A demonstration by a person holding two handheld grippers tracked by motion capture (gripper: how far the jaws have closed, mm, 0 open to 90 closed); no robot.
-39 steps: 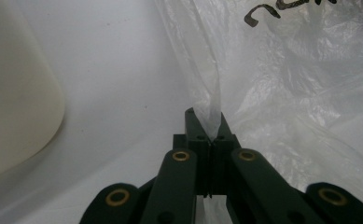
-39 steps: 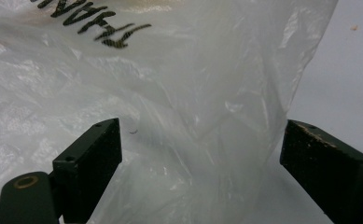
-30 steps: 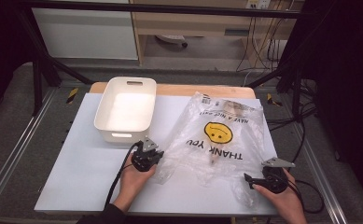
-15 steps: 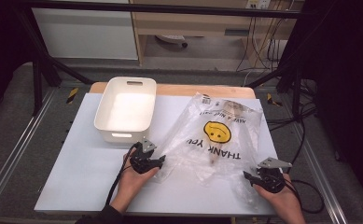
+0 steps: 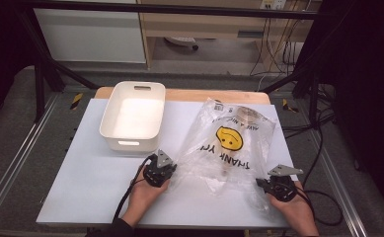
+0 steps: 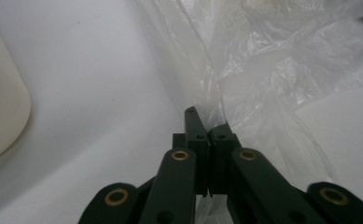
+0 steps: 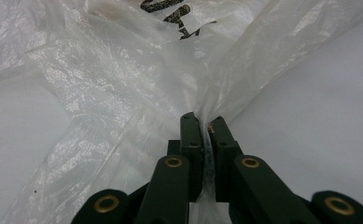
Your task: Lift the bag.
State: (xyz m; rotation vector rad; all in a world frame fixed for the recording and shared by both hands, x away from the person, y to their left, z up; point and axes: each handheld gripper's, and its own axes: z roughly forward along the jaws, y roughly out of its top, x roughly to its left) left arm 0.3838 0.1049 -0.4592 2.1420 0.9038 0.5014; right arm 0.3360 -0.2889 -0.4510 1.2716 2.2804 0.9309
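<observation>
A clear plastic bag (image 5: 231,148) printed with a yellow smiley face and upside-down black lettering lies crumpled on the right half of the white desk (image 5: 81,187), its far end reaching toward the desk's far edge and its near end spread toward the person. The left gripper (image 5: 161,169), held in the person's left hand (image 5: 142,197) near the middle of the near edge, has just been closing: its two black jaws are pressed together with a fold of the bag's left near corner pinched between them, the film rising taut from the tips in the left gripper view (image 6: 202,123). The right gripper (image 5: 274,183), in the right hand (image 5: 295,212) by the desk's near right corner, has likewise just been closing and now clamps a bunched strip of the bag's right near corner, seen squeezed between the jaws in the right gripper view (image 7: 206,126). A white plastic bin (image 5: 133,118) stands empty toward the far left of the desk, apart from the bag.
</observation>
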